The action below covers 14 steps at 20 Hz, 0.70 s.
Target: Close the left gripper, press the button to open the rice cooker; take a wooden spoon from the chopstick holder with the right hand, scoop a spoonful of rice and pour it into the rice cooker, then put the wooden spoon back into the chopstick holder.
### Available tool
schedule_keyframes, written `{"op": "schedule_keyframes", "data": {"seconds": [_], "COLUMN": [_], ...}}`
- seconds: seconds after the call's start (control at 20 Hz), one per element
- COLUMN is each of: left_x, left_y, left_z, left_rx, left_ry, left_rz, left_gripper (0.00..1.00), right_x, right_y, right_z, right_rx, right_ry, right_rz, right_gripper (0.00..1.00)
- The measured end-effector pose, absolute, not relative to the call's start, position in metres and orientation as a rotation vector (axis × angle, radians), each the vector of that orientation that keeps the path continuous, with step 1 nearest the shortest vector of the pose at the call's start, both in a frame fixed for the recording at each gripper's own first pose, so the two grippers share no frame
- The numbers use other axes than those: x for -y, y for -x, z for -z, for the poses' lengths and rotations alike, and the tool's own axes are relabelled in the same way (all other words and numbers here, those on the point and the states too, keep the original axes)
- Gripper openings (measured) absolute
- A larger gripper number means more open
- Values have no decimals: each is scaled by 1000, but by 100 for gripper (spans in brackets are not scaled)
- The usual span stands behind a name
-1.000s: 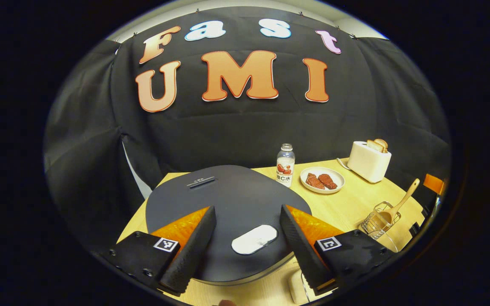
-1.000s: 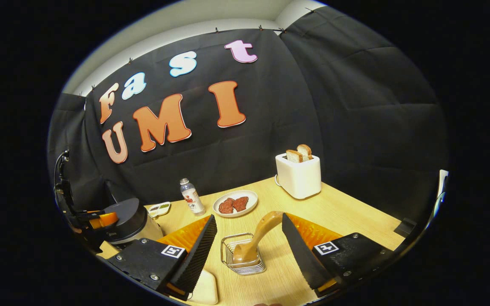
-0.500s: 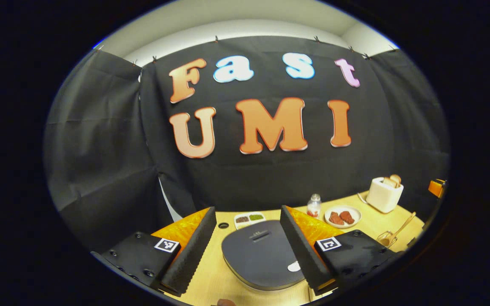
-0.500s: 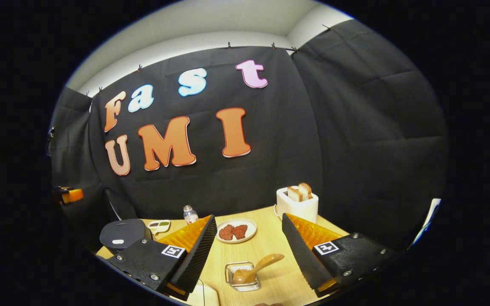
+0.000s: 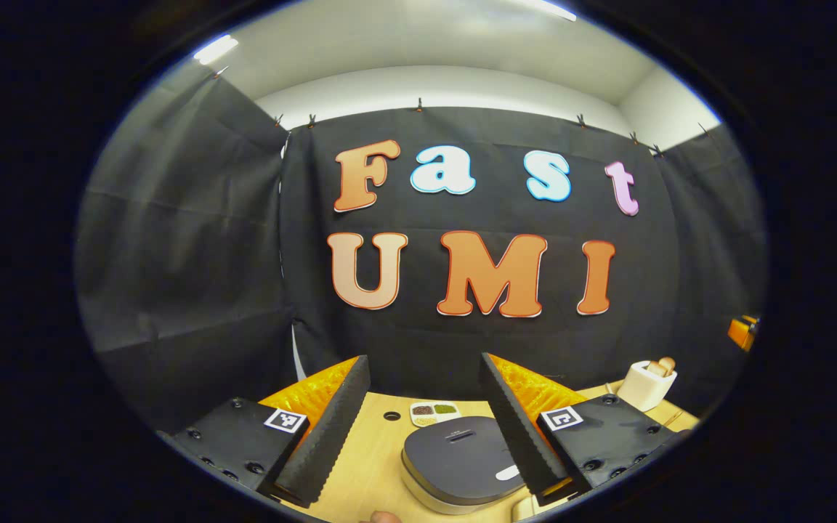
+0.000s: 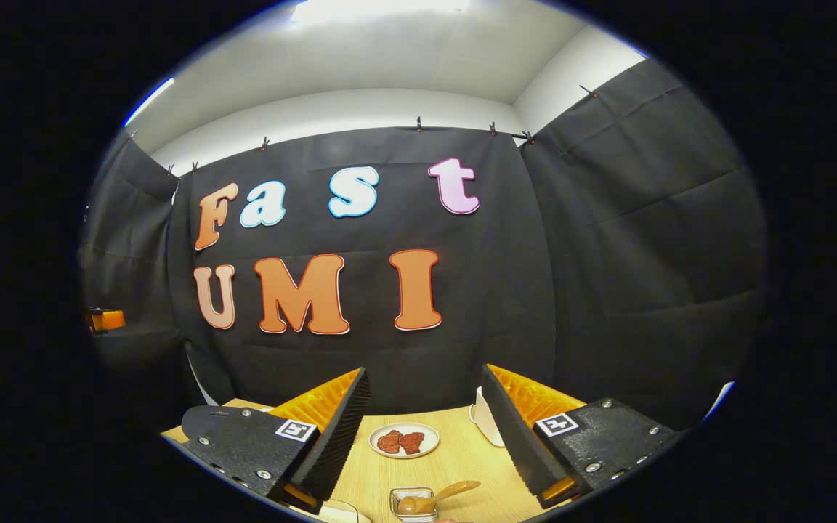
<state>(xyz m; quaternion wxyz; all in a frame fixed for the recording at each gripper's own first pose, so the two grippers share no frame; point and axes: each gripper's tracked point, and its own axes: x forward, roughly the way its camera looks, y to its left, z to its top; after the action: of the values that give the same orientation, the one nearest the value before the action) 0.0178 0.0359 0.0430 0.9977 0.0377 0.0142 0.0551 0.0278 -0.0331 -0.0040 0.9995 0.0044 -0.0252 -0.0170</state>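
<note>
Plenty of open air here: both pairs of tongs ride high above the desk (image 5: 375, 465), facing the black cloth wall. The left tongs (image 5: 424, 425) are spread wide, gripping nothing; the rice cooker (image 5: 458, 459) sits below between the fingers, lid shut, near the desk's front edge, a small divided dish (image 5: 434, 412) just behind it. The right tongs (image 6: 424, 428) are spread too, empty; the wooden spoon (image 6: 437, 497) leans in the chopstick holder (image 6: 413, 503) low between the fingers, a plate (image 6: 404, 441) beyond, a toaster (image 6: 486, 418) partly behind the right finger. Compared with half a second ago, both have lifted and everything on the desk looks smaller and lower.
</note>
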Motion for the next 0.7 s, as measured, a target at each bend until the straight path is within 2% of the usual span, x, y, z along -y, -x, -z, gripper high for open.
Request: {"op": "schedule_keyframes", "data": {"seconds": [0.35, 0.7], "left_x": [-61, -52], "left_y": [-16, -15], "left_z": [-34, -39], "left_rx": [-54, -39], "left_ry": [-103, -138], "left_rz": [-149, -138], "left_gripper": [98, 99], "right_x": [26, 20], "right_y": [-32, -32], "right_z": [15, 19], "right_rx": [37, 44], "right_ry": [-3, 20], "right_rz": [5, -18], "right_gripper": [95, 94]}}
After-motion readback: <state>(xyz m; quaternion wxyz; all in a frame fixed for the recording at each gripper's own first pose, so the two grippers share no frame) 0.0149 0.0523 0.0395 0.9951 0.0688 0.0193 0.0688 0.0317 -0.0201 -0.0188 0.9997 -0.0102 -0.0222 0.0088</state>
